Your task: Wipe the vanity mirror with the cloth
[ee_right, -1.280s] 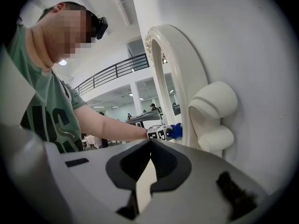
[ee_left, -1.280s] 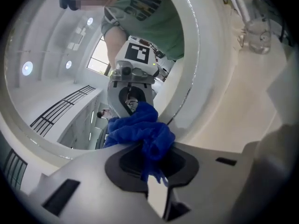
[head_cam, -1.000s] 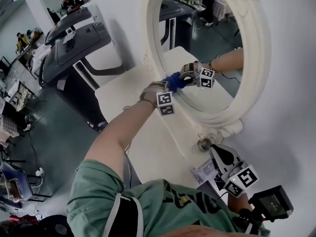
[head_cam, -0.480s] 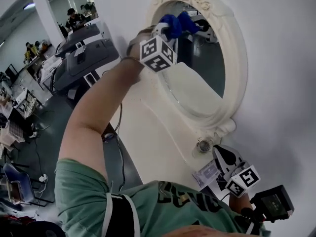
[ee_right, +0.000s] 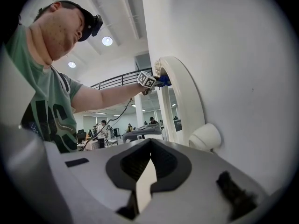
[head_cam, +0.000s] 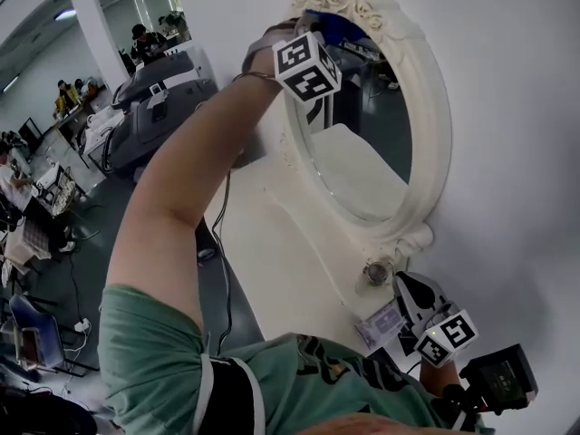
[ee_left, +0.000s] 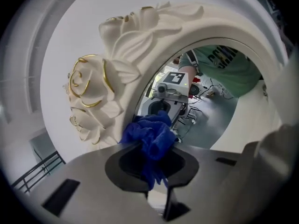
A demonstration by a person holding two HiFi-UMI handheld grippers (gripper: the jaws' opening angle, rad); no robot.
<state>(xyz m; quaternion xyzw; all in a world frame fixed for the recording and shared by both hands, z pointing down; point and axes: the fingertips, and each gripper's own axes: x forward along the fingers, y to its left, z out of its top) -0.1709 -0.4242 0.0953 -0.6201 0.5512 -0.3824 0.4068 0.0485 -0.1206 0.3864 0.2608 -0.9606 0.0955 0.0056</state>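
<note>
The oval vanity mirror [head_cam: 372, 152] in a cream carved frame [head_cam: 437, 134] hangs on the white wall. My left gripper [head_cam: 308, 33] is raised to the mirror's top and is shut on a bunched blue cloth [head_cam: 319, 18]. In the left gripper view the cloth [ee_left: 152, 134] sticks out of the gripper [ee_left: 152, 169] and presses against the glass [ee_left: 210, 111], right beside the frame's gilded rose [ee_left: 91, 92]. My right gripper [head_cam: 410, 295] hangs low by the mirror's foot, jaws together and empty [ee_right: 148, 171]. From there the cloth [ee_right: 163, 81] shows far up the frame [ee_right: 189, 101].
A white vanity top [head_cam: 281, 261] runs under the mirror, with a round knob [head_cam: 374, 272] at the frame's base and a printed card [head_cam: 379, 323] near my right gripper. Grey machines [head_cam: 154, 98] and several people stand in the hall to the left.
My left gripper has carried the cloth from the mirror's lower left edge up to the top of the glass by the rose carving. The right gripper has stayed put.
</note>
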